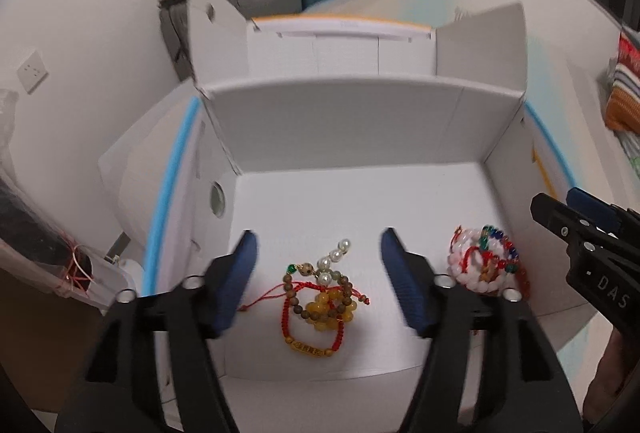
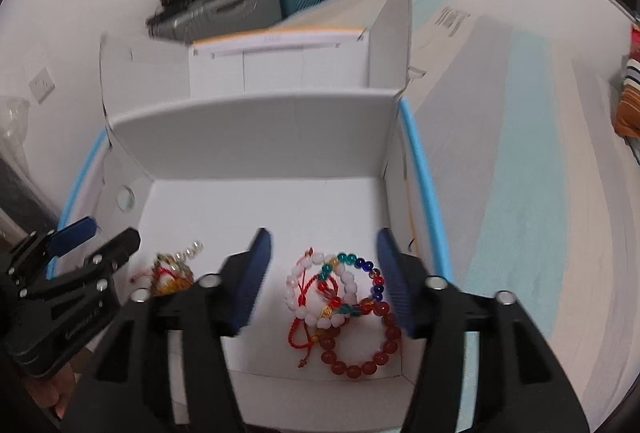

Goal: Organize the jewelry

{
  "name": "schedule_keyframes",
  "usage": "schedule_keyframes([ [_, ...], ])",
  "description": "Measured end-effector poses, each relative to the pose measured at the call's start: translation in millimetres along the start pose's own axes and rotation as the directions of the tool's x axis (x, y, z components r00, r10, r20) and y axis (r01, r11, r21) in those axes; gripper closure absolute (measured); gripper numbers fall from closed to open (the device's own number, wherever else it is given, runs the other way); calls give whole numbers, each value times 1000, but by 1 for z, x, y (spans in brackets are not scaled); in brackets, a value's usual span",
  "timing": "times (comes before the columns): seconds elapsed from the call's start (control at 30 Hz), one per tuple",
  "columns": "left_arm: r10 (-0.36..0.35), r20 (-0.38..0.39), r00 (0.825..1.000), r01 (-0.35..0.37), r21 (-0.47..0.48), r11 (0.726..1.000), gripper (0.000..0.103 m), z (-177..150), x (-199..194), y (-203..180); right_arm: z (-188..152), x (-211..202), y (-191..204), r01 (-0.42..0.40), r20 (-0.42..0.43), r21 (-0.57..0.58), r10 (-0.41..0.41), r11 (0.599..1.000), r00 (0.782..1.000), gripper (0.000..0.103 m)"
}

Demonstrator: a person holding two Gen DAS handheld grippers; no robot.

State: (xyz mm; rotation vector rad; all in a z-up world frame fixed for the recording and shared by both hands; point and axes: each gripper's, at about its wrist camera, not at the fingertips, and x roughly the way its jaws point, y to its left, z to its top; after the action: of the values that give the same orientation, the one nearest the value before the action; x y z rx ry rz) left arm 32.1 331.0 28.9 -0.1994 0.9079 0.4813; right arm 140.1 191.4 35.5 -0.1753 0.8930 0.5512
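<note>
Left tongs [image 1: 318, 281]: apart, clamping nothing, above the amber-and-red bracelet heap [image 1: 320, 299].
Right tongs [image 2: 322, 279]: apart, empty, above the pink-and-colored bracelet heap [image 2: 344, 309].
White box [image 1: 352, 113]: open; both heaps lie on its floor, well apart.

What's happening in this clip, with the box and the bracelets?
A person is sorting jewelry into an open white cardboard box with two handheld grippers. The left gripper stands open above a tangle of red cord, amber and pearl bracelets. The right gripper stands open above a pile of pink, multicolour and dark red bead bracelets. Both piles lie on the box floor; neither is gripped.
</note>
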Motion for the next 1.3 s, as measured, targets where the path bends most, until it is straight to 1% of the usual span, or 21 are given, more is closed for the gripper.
schedule_keyframes([
  [0.03,-4,17,1000,4,-5,1000,27,-1,-7,1,1,-5,0,-1,10,3,1,1000,1000,41],
  [0.07,-2,30,1000,3,-10,1000,21,-2,-13,1,1,-11,-1,0,23,7,0,1000,1000,33],
  [0.13,-1,55,999,2,-21,1000,18,-4,-25,4,-1,-25,-2,4,55,17,-5,1000,998,26],
  [0.2,-5,69,998,8,-32,999,11,-8,-33,9,-3,-36,-2,8,72,15,-9,1000,997,23],
  [0.33,3,84,996,1,-51,999,8,-17,-45,17,-11,-54,2,21,104,6,-21,1000,994,14],
  [0.4,7,97,995,-2,-51,999,6,-23,-53,20,-16,-63,2,25,113,0,-25,1000,993,13],
  [0.47,10,105,994,-5,-49,999,6,-29,-60,21,-22,-70,4,24,123,-4,-23,1000,992,10],
  [0.87,-8,142,990,12,-24,1000,6,-68,-95,16,-64,-102,5,40,143,6,-41,999,989,9],
  [0.93,-2,150,989,5,-24,1000,6,-76,-100,16,-69,-105,7,73,145,1,-73,997,987,9],
  [1.23,-18,149,989,23,-30,999,6,-93,-104,17,-91,-115,9,81,144,-6,-79,997,986,9],
  [1.3,-16,139,990,20,-26,999,6,-95,-102,15,-94,-116,9,81,145,-7,-79,997,986,9],
])
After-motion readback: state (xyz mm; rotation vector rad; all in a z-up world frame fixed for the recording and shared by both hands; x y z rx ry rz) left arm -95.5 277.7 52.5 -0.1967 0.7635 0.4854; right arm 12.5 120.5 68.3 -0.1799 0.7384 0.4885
